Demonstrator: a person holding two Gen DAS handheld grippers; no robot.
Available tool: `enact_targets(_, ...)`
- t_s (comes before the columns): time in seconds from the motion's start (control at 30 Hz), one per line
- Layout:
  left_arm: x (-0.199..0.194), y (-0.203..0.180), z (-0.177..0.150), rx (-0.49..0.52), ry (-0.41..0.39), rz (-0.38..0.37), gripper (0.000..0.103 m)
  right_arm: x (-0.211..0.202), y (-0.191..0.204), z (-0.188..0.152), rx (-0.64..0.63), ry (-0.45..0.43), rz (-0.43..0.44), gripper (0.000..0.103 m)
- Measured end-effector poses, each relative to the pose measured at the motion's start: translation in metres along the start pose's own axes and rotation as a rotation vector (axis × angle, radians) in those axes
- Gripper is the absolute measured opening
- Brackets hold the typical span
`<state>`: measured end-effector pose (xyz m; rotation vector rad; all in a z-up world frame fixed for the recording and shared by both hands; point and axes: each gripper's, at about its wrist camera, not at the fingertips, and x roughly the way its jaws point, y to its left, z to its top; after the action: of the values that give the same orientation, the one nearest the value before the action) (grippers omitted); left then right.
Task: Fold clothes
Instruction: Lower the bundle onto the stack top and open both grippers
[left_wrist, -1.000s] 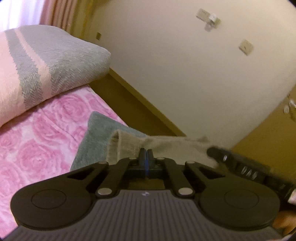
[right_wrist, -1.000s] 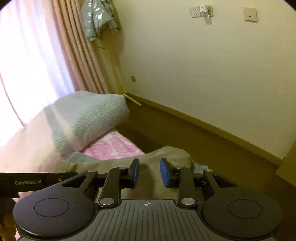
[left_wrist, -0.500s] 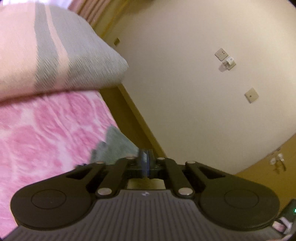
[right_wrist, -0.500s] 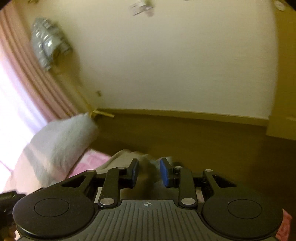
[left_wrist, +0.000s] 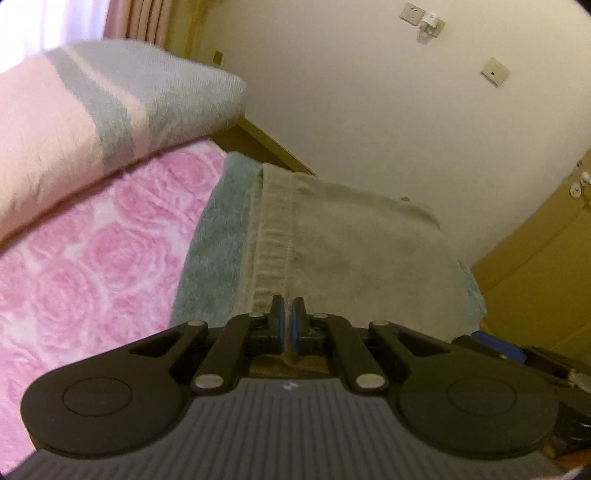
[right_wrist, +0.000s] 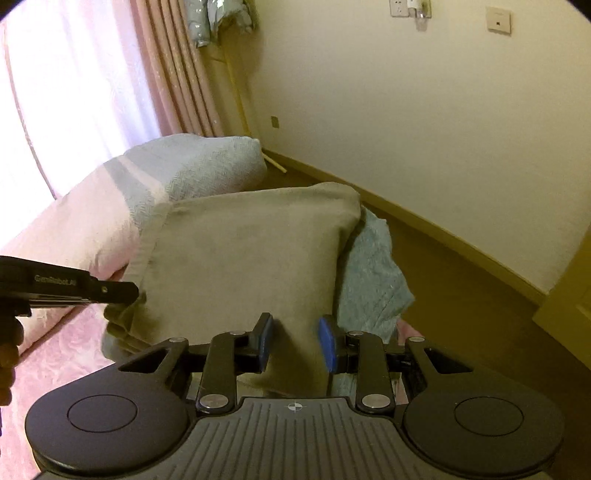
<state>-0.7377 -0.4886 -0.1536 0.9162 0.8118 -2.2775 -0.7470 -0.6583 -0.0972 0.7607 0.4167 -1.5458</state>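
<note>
left tool (left_wrist: 287, 309) pinching beige garment (left_wrist: 354, 254) hem, right tool (right_wrist: 295, 341) parted

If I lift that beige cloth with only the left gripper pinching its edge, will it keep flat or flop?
Probably flop: the beige cloth drapes softly over the teal towel, with no stiffness showing. Its stitched hem looks thicker, so the left gripper likely holds there without slipping. The right gripper stands open, so that side would likely sag.
</note>
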Motion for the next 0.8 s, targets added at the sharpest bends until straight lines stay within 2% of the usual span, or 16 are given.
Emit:
enact_targets(0.13, -0.025, -0.009, -0.004, 0.031, 0.03, 0.059, 0.003, -0.016, 0.009, -0.016, -0.02, 0.058, -0.011, 0.029)
enact_targets(0.23, -0.045, -0.013, -0.013, 0.007, 0.064, 0.098, 0.005, -0.028, 0.016, -0.027, -0.027, 0.102, -0.021, 0.029)
enact_targets(0.33, -0.071, -0.019, -0.027, 0.003, 0.077, 0.108, 0.018, -0.043, 0.025, -0.035, 0.011, 0.135, -0.03, 0.029)
enact_targets(0.57, -0.132, -0.035, -0.058, 0.057, 0.047, 0.124, 0.034, -0.079, 0.056, -0.041, 0.066, 0.134, -0.045, 0.03)
enact_targets(0.73, -0.179, -0.045, -0.076, 0.098, -0.008, 0.139, 0.039, -0.109, 0.081, -0.048, 0.083, 0.106, -0.055, 0.03)
enact_targets(0.77, -0.188, -0.046, -0.08, 0.101, -0.015, 0.14, 0.039, -0.114, 0.086, -0.051, 0.083, 0.099, -0.059, 0.035)
enact_targets(0.8, -0.196, -0.047, -0.085, 0.104, -0.023, 0.14, 0.04, -0.122, 0.091, -0.053, 0.085, 0.091, -0.065, 0.063)
